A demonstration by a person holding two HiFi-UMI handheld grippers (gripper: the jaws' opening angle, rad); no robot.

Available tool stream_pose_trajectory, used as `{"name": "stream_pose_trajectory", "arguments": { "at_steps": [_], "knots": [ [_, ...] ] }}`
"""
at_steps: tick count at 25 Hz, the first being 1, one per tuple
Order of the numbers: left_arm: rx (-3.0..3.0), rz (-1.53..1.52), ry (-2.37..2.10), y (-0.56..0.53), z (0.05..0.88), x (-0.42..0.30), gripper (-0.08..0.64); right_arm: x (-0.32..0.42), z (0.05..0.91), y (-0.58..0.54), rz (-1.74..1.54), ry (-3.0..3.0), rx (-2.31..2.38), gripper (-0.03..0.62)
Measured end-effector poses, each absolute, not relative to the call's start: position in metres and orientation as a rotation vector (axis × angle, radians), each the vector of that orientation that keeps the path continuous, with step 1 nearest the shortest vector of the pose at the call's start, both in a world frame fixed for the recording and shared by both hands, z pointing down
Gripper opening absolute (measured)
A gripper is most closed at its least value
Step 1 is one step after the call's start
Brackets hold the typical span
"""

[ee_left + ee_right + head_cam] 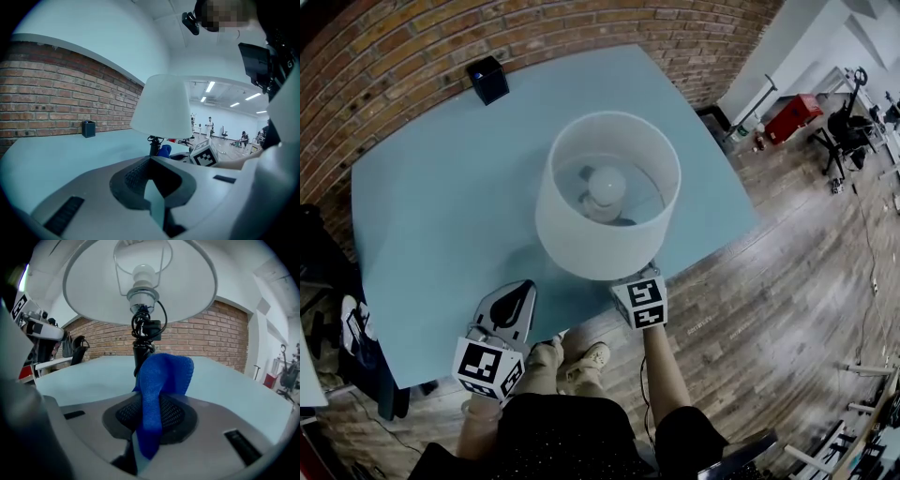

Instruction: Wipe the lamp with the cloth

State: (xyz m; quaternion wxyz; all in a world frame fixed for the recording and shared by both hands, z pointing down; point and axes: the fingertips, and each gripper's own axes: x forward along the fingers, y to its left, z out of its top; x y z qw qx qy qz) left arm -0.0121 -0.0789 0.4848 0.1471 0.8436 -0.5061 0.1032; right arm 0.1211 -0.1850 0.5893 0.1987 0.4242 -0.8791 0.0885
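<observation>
My right tool (148, 428) is clamped on the blue cloth (159, 380), which folds up and over from between its jaws. The cloth sits right in front of the black stem (140, 350) of the lamp (581, 239), under the white shade; I cannot tell whether it touches the stem. The lamp stands upright on the pale blue desk (431, 197), toward its near edge. My left tool (510, 306) hangs over the near edge of the desk, left of the lamp and apart from it, jaws together with nothing between them. A small black box (487, 79) stands at the far edge by the brick wall (384, 47).
</observation>
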Motion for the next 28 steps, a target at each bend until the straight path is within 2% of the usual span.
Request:
{"name": "stream_pose_trajectory", "arguments": {
  "at_steps": [6, 15, 28],
  "knots": [
    [2.423, 0.302, -1.470, -0.075, 0.484, -0.016, 0.008, 0.157, 0.573, -0.157, 0.452, -2.616, 1.288, 0.077],
    [2.426, 0.355, -1.448, -0.080, 0.488, -0.007, 0.009, 0.219, 0.503, -0.190, 1.359, -3.230, 1.256, 0.077],
    [2.363, 0.383, -1.538, -0.122, 0.490, -0.016, 0.009, 0.161, 0.496, -0.255, 1.595, -3.223, 0.665, 0.077]
  ]
}}
